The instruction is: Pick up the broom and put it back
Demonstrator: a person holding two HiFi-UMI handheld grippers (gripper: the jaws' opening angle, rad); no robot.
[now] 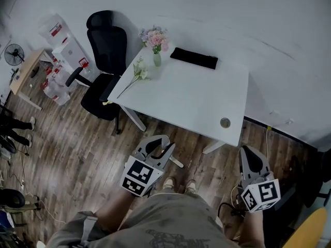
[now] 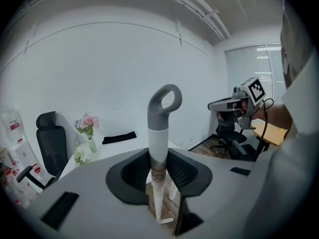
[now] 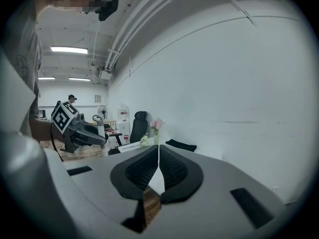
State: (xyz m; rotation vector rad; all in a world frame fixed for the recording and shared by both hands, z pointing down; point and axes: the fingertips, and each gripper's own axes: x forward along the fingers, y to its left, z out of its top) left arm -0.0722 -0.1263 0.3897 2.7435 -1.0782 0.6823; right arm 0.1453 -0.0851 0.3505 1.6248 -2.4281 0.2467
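Observation:
The broom's handle (image 2: 159, 133), a white shaft topped by a grey loop, stands upright between the jaws of my left gripper (image 2: 159, 169), which is shut on it just below the grey cap. In the head view the left gripper (image 1: 156, 150) hangs over the wooden floor in front of the white table, with a short white piece of the shaft (image 1: 176, 162) showing beside it; the broom's head is hidden. My right gripper (image 3: 156, 169) is shut with nothing in it. It is held to the right (image 1: 249, 159), off the table's near right corner.
The white table (image 1: 196, 99) carries a vase of pink flowers (image 1: 156, 40), a loose flower stem (image 1: 135, 74) and a flat black item (image 1: 194, 58). A black office chair (image 1: 103, 61) stands at its left. Cables (image 1: 230, 205) lie on the floor near my feet.

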